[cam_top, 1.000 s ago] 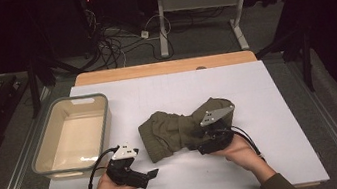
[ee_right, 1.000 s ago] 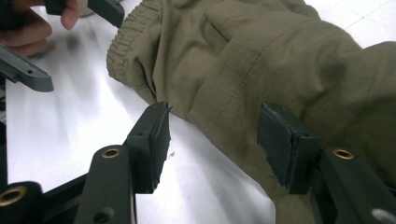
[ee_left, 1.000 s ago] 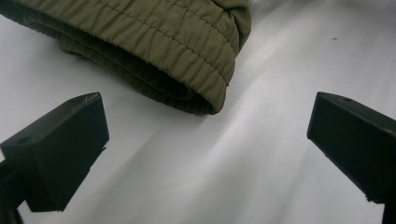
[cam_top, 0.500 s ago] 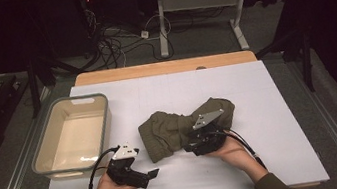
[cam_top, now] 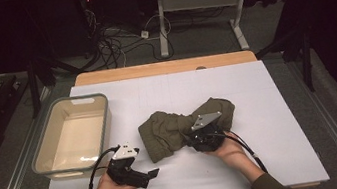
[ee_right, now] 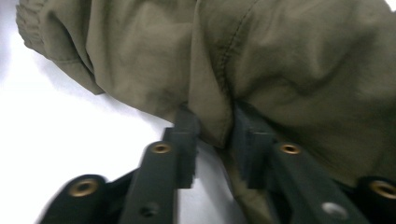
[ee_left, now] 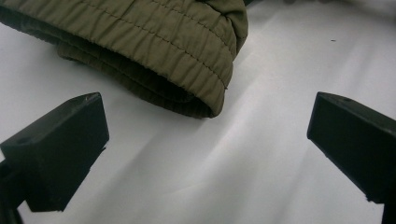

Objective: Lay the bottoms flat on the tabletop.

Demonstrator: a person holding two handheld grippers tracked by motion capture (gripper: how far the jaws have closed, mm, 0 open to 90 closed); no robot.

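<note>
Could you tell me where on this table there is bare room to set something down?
The white sheet is bare right of the green garment and along the far edge behind it. The bin stands empty. The near middle is crowded by both grippers.

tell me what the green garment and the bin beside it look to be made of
Green garment: looks like matte woven cloth, cotton-like, going by soft creases, stitched seams and a gathered elastic hem; exact fibre unclear. Bin: seemingly translucent plastic with a smooth, slightly glossy finish, judging by its pale see-through walls and moulded rim.
</note>
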